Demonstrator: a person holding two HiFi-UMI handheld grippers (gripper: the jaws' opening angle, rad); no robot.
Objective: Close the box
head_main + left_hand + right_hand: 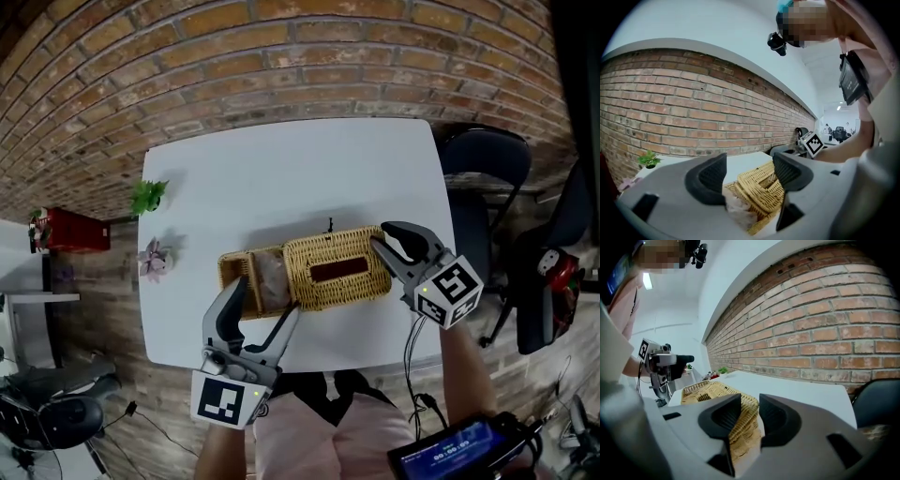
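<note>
A wicker box point(234, 267) lies in the middle of the white table point(281, 169). Its wicker lid point(337, 267), with a dark slot, rests on it shifted to the right. That leaves the box's left end uncovered, with a pale wrapped pack point(272, 281) showing. My right gripper point(382, 242) is at the lid's right end. In the right gripper view point(750, 411) the lid's edge point(740, 427) sits between the jaws with a thin gap at one pad. My left gripper point(264, 302) hovers open at the box's near left side point(750, 171), and nothing is between its fingers.
A small green plant point(148, 195) and a pinkish plant point(155, 260) stand at the table's left edge. A black chair point(487, 178) is beside the table on the right. A brick wall point(281, 66) runs behind the table. A red object point(66, 230) sits off the table at far left.
</note>
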